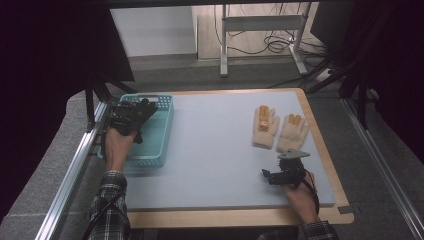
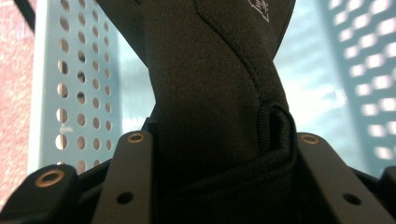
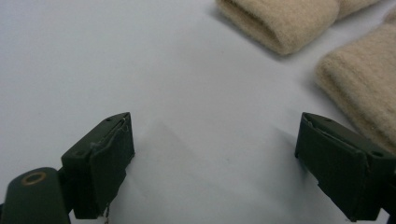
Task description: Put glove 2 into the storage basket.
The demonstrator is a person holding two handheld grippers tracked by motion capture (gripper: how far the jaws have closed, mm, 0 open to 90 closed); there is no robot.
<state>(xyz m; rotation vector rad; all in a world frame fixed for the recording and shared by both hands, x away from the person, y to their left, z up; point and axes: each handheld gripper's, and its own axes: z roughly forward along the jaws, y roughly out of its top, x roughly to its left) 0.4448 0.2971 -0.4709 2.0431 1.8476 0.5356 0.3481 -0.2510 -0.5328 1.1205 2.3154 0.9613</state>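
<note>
High view: the left tool [image 1: 131, 116] is clamping a black glove [image 1: 142, 111] over the basket [image 1: 162, 131]; the right tool [image 1: 280, 176] is waiting jaws apart, likely going for the beige gloves [image 1: 265, 126] next.

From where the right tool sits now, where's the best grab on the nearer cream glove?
Probably the cuff of the nearer cream glove. It lies flat on the mat with its fingers pointing away, so the thick ribbed cuff is the end facing the right tool. Come in low from the person's side, open jaws straddling the cuff edge. The second glove lies close on its left, so stay right of centre.
</note>
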